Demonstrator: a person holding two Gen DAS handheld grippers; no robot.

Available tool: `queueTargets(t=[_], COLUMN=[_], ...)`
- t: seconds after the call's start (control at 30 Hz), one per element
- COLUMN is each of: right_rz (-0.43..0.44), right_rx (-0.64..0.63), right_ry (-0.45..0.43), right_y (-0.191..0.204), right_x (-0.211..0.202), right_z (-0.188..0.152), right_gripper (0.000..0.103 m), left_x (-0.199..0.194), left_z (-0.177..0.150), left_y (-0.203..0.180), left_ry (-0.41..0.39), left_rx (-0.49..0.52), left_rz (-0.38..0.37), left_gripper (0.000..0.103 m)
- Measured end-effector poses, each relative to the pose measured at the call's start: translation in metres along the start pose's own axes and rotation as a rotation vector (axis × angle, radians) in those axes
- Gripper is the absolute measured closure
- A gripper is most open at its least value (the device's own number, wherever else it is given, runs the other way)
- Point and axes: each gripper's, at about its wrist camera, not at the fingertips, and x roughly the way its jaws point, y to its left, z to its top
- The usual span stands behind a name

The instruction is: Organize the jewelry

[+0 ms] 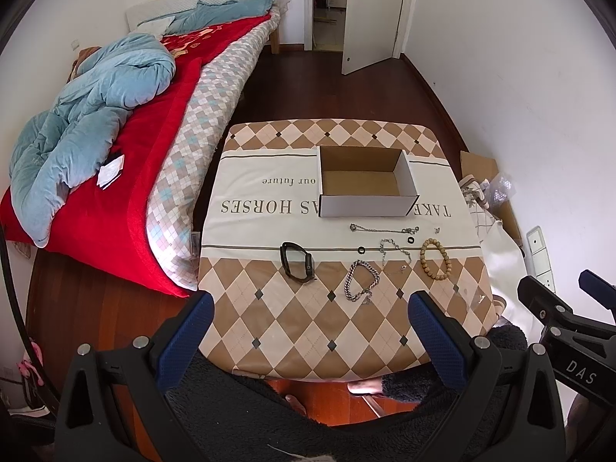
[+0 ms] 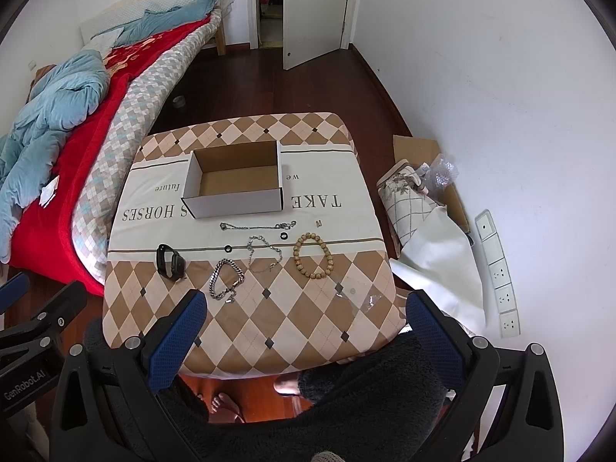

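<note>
An empty cardboard box (image 1: pixel 365 181) (image 2: pixel 235 183) stands on the cloth-covered table (image 1: pixel 300 327) (image 2: pixel 300 308). In front of it lie a black watch (image 1: pixel 297 261) (image 2: pixel 170 261), a thick silver bracelet (image 1: pixel 361 280) (image 2: pixel 226 279), a thin silver chain (image 1: pixel 379 228) (image 2: pixel 256 226), another thin chain (image 1: pixel 396 252) (image 2: pixel 265 256), a wooden bead bracelet (image 1: pixel 436 260) (image 2: pixel 312 256) and two small black rings (image 1: pixel 361 250) (image 2: pixel 284 236). My left gripper (image 1: pixel 310 310) and my right gripper (image 2: pixel 304 308) are both open and empty, held above the table's near edge.
A bed (image 1: pixel 115 154) with a blue quilt and red blanket stands left of the table. Cardboard, bubble wrap and cloth (image 2: pixel 427 200) lie on the floor at the right by the wall. A power strip (image 2: pixel 498 273) lies there too. A door (image 1: pixel 371 11) stands open at the back.
</note>
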Motion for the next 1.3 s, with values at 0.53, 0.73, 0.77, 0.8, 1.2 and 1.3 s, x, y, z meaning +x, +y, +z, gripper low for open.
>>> queueTargets(t=[0.53,0.73,0.77,0.8,1.2,1.3], right_rz=[-0.003,-0.004,-0.004,-0.004,-0.005,-0.008], right_rx=[-0.001,-0.001,-0.001,-0.002,-0.004,-0.004], right_ry=[-0.005,-0.006,-0.006,-0.008,-0.012,-0.013], right_y=[-0.0019,-0.0034,-0.003,-0.0033,-0.0035,-0.0037], right_x=[-0.003,-0.0038,-0.0038,-0.0041,-0.0056,-0.0054], right_z=[0.0011,0.0029,0.003,0.0012,0.0002,0.0001], right_gripper=[0.0,0.0,0.0,0.0,0.0,0.0], left_x=[0.0021,-0.0005,-0.0006,-0.0008,-0.0031,-0.003], left_z=[-0.0038,-0.0051,-0.0055,-0.0052,0.0005,0.0002], left_y=[-0.0053,-0.0079,-0.0092,-0.0078,-0.0075,-0.0074], left_ry=[0.001,0.001,0.001,0.001,0.0,-0.001], left_rx=[-0.001,0.0,0.0,-0.002,0.0,0.0], left_rz=[-0.003,-0.003,-0.004,-0.006,-0.01,-0.01], left_gripper=[0.0,0.0,0.0,0.0,0.0,0.0])
